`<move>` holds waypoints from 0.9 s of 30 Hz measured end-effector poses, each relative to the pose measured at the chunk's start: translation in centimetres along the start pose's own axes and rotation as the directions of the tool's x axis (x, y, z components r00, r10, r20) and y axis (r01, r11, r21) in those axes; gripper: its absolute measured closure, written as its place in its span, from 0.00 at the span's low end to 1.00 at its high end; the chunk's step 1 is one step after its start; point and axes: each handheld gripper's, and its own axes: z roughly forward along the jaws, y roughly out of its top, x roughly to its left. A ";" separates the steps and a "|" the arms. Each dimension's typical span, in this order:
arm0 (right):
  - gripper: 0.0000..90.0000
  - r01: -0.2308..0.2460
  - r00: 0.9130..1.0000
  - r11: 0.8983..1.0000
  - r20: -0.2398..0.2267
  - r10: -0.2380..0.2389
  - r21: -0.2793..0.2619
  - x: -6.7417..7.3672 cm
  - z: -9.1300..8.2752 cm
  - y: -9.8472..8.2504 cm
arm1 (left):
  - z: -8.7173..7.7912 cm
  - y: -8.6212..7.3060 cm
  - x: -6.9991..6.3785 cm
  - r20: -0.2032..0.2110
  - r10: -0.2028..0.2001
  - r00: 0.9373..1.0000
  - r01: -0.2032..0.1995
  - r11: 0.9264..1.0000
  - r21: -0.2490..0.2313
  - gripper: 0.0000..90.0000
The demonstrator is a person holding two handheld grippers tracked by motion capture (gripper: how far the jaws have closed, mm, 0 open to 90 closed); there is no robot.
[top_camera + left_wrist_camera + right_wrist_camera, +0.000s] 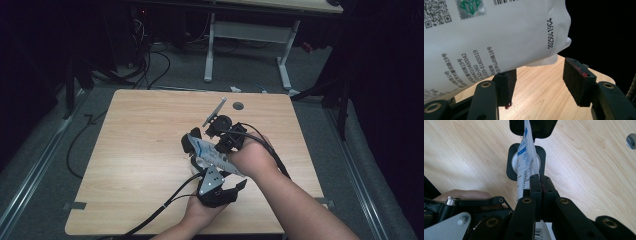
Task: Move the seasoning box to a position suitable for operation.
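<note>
Your right hand-held gripper (540,178) is clamped shut on a thin white printed pouch (499,37) stamped "2025 0419C4", bearing a barcode and QR code. Your left hand-held gripper (537,80) stands part open, gripping nothing, over the wood-grain desk (541,87).

White printed pouch (212,156) w/ blue label, held edge-up above black-rimmed dish (512,162) on wooden table (140,160).

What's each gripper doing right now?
Left gripper: open, just under the white pouch, not gripping it.
Right gripper: shut on the pouch's edge.
</note>
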 end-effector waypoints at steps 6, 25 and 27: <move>1.00 0.001 1.000 1.000 0.001 -0.001 -0.001 0.0 0.0 0.0 | 0.0 0.0 0.0 -0.001 0.001 1.000 -0.001 1.000 -0.001 0.50; 1.00 0.000 1.000 1.000 -0.008 0.000 0.002 0.0 0.3 -0.2 | -0.2 -0.5 0.4 -0.006 0.008 1.000 -0.008 1.000 0.005 0.50; 1.00 -0.004 1.000 1.000 -0.012 0.004 0.004 0.0 0.4 -0.3 | -0.3 -0.6 0.5 -0.007 0.006 1.000 -0.006 1.000 0.004 0.50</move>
